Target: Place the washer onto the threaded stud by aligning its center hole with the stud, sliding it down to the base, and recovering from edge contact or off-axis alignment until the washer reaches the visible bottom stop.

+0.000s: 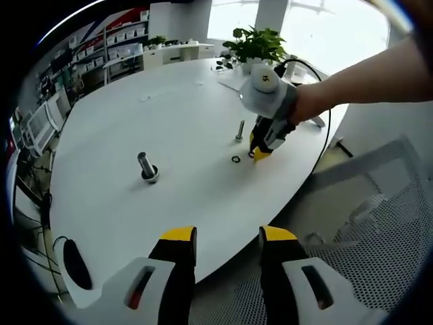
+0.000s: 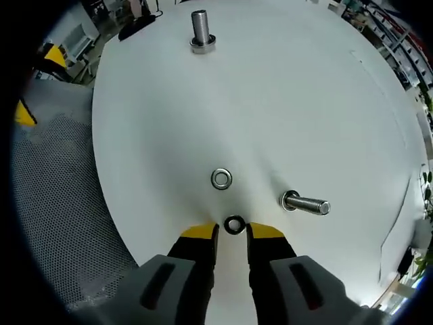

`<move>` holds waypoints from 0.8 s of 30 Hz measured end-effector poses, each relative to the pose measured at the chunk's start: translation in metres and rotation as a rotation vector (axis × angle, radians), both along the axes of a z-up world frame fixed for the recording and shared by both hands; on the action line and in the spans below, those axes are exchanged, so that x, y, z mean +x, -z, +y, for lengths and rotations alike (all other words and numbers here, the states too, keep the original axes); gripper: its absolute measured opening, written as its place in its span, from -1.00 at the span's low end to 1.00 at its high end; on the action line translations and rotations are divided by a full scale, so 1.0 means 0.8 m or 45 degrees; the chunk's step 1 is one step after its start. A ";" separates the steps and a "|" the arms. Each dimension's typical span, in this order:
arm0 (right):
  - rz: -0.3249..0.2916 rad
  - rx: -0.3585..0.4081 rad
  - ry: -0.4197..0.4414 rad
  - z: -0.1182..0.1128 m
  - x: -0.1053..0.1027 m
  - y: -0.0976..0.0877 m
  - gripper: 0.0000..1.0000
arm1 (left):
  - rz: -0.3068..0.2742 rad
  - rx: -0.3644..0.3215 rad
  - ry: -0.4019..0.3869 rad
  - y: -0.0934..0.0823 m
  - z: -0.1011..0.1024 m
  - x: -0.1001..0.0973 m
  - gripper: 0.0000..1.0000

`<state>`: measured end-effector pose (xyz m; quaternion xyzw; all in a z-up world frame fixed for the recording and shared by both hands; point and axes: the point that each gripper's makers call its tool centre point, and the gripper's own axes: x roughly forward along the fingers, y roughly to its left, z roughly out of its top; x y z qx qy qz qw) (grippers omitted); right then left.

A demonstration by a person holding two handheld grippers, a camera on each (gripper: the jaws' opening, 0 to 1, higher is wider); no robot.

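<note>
In the right gripper view, the right tool was seen held low over the white tabletop, its yellow-tipped jaws parted with a narrow gap and nothing clamped between them. A small dark ring lay flat on the tabletop at the mouth of that gap, just between the jaw tips; contact with them could not be told. A silver washer lay flat a little beyond it, apart from the tool. A threaded stud stood just beside these to the right, and a thicker second stud with a ring at its base was seen well apart, near the far edge.

In the left gripper view, the left tool was held off the tabletop edge, jaws wide apart and empty. A potted plant stood at the far side.
</note>
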<state>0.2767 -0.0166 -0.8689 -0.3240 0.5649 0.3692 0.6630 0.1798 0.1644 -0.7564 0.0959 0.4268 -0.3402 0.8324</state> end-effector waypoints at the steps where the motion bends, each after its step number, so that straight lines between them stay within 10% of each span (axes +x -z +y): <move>1: 0.004 -0.003 0.000 0.000 0.000 0.000 -0.61 | -0.001 0.000 -0.001 0.000 0.000 0.000 -0.30; 24: 0.037 -0.029 -0.171 0.002 -0.003 0.002 -0.57 | 0.011 0.002 0.013 0.002 -0.002 -0.003 -0.31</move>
